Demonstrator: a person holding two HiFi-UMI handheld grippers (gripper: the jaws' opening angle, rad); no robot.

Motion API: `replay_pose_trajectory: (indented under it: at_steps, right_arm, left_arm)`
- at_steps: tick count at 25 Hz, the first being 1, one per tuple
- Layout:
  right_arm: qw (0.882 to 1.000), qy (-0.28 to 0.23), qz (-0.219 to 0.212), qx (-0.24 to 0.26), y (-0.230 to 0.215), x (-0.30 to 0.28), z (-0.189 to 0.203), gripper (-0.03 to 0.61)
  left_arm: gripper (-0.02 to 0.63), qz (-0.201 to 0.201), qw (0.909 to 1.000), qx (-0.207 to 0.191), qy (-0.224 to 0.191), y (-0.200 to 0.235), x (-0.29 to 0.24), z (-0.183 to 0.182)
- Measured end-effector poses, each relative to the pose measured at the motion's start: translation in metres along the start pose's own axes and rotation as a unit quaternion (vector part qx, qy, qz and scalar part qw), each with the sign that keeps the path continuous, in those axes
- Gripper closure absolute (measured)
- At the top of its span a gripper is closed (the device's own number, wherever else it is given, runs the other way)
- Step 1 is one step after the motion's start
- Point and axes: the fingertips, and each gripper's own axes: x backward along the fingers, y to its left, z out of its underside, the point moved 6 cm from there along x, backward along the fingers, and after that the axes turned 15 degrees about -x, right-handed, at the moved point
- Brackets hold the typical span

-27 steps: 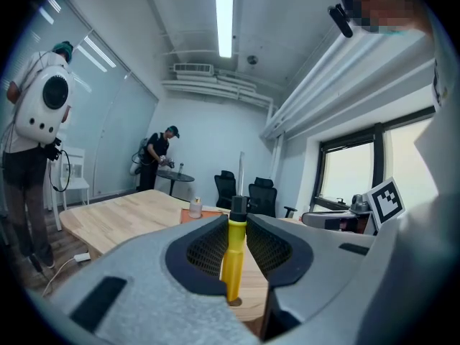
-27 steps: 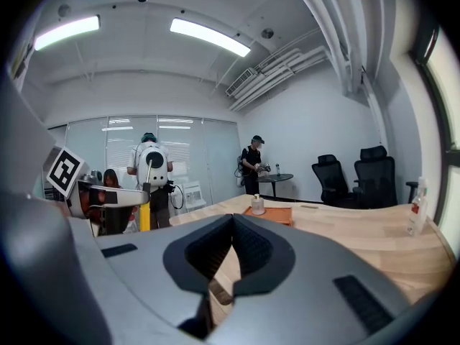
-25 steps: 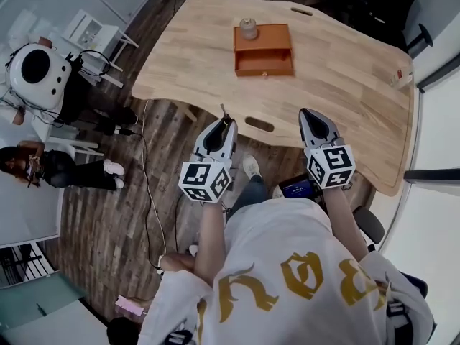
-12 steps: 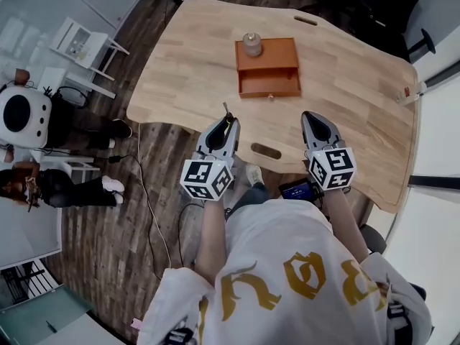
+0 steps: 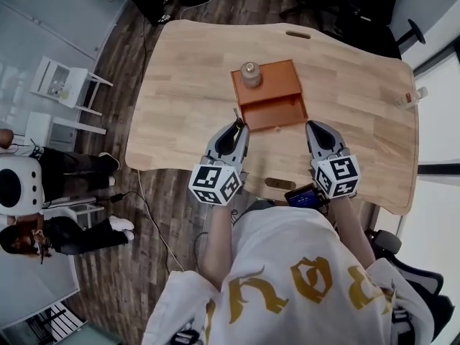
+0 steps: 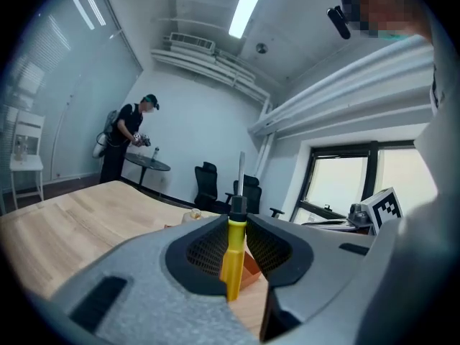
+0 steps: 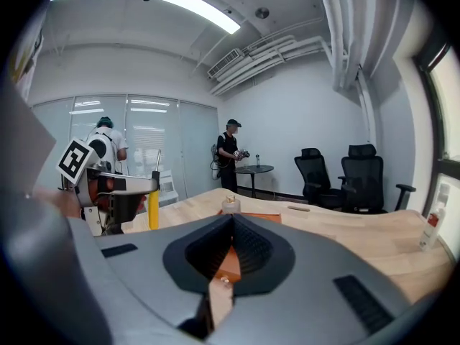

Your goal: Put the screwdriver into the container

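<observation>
The wooden table (image 5: pixel 180 85) carries the orange container (image 5: pixel 277 85). Just short of it, my left tongs (image 5: pixel 236 126) clamp the screwdriver (image 6: pixel 233 254) by its yellow handle. It's likely stiff, light and slick. My right tongs (image 5: pixel 316 126) are closed and empty.

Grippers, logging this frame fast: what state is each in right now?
Left gripper: closed on the yellow-handled screwdriver with a metal shaft.
Right gripper: closed, holding nothing.
</observation>
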Motion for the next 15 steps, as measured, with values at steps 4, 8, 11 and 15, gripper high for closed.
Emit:
replay_pose_trajectory:
  at_steps: [4,8,11,15]
  right_arm:
    - [0.999,0.004,0.032,-0.01,-0.003,-0.011,0.003,0.569]
    - [0.998,0.01,0.061,-0.022,-0.005,-0.009,0.007,0.569]
    - [0.996,0.018,0.076,-0.03,-0.008,-0.003,0.013,0.569]
    - [0.996,0.015,0.084,-0.039,-0.014,-0.006,0.015,0.569]
  left_arm:
    - [0.535,0.035,0.9994,0.005,0.007,0.016,-0.024,0.005]
    - [0.535,0.068,0.9974,0.008,0.02,0.022,-0.045,0.011]
    - [0.535,0.084,0.9961,0.011,0.025,0.019,-0.054,0.014]
    - [0.535,0.088,0.9957,0.01,0.025,0.02,-0.064,0.014]
